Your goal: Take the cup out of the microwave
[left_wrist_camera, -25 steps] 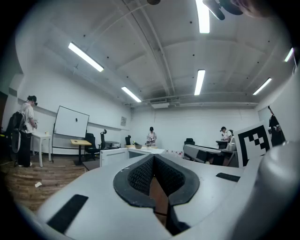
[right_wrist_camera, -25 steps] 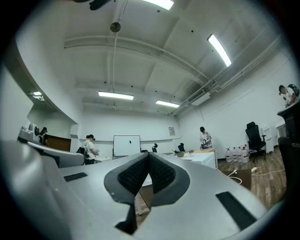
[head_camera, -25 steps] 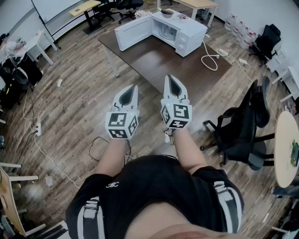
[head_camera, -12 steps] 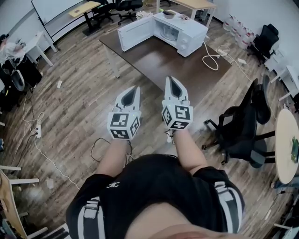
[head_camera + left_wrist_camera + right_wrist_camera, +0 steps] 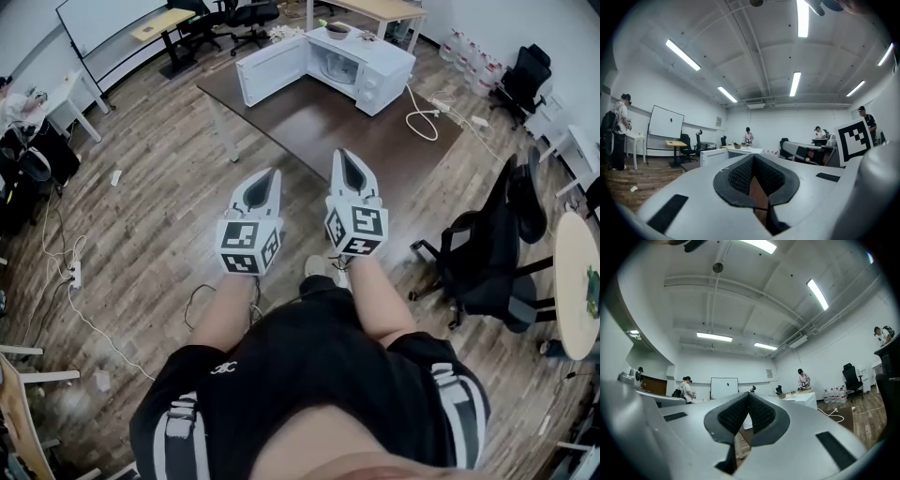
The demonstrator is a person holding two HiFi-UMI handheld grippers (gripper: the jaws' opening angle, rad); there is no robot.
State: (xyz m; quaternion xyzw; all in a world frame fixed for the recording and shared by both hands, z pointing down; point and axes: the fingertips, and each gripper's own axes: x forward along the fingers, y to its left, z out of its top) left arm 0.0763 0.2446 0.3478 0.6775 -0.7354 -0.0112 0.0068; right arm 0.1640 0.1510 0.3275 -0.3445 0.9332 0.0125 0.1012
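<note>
The white microwave [image 5: 375, 66] stands at the far end of a dark table [image 5: 319, 122], its door [image 5: 270, 70] swung open to the left. A pale shape shows in its cavity [image 5: 336, 64]; I cannot make out the cup for sure. A bowl [image 5: 337, 28] sits on top. My left gripper [image 5: 272, 174] and right gripper [image 5: 345, 156] are held side by side over the floor just short of the table's near edge, both pointing at the microwave. In the left gripper view the left gripper [image 5: 753, 157] is shut and empty; likewise the right gripper [image 5: 748, 394] in its view.
A black office chair [image 5: 497, 253] stands to the right, with a round table [image 5: 577, 291] beyond it. A white cable [image 5: 422, 117] trails off the table's right side. Cables [image 5: 66, 281] lie on the wood floor at left. Desks, chairs and people are further back.
The person has stepped a little toward the table, a shoe now showing below the grippers. Both grippers came forward with the step. Jaws unchanged.
</note>
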